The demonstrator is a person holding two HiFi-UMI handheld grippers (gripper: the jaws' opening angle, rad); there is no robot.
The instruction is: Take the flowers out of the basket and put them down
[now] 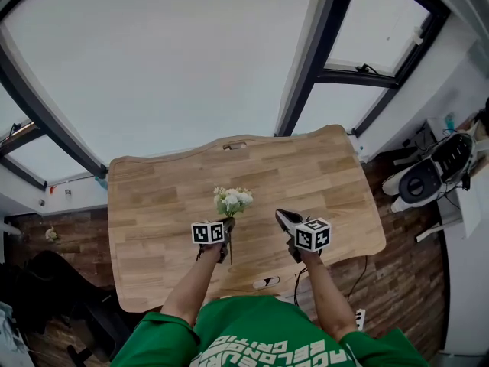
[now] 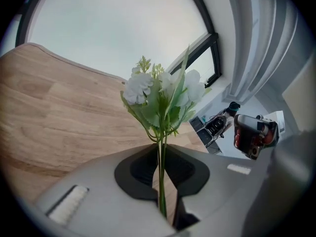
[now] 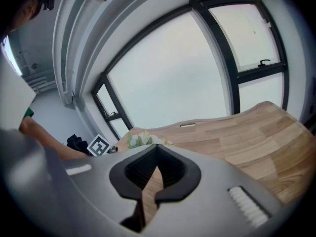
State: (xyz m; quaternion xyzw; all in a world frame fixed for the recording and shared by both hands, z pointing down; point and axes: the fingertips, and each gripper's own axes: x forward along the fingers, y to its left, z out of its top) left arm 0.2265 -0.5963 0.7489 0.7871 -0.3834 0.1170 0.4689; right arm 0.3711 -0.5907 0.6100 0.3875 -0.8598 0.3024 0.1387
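The left gripper's (image 1: 227, 223) fingers, nearly together, pinched the flowers (image 1: 233, 200) by the stems over the counter (image 1: 153, 205), blooms toward 12 o'clock along the fingers. The right gripper (image 1: 283, 217), at 3 o'clock, was closed and empty.

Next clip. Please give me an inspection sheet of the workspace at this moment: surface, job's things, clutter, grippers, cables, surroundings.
Surface: wooden table, light grain, wavy far edge.
Job's things: flowers, a white bunch with green stems, standing upright in the left gripper; no basket seen in any view.
Clutter: one small pale object near the table's front edge, too small to identify.
Grippers: left gripper is closed on the flower stems; right gripper has its jaws together with nothing between them.
Cables: a thin dark cable hangs below the table's right front corner.
Surroundings: large windows beyond the table, wood floor, white and black equipment at the right.
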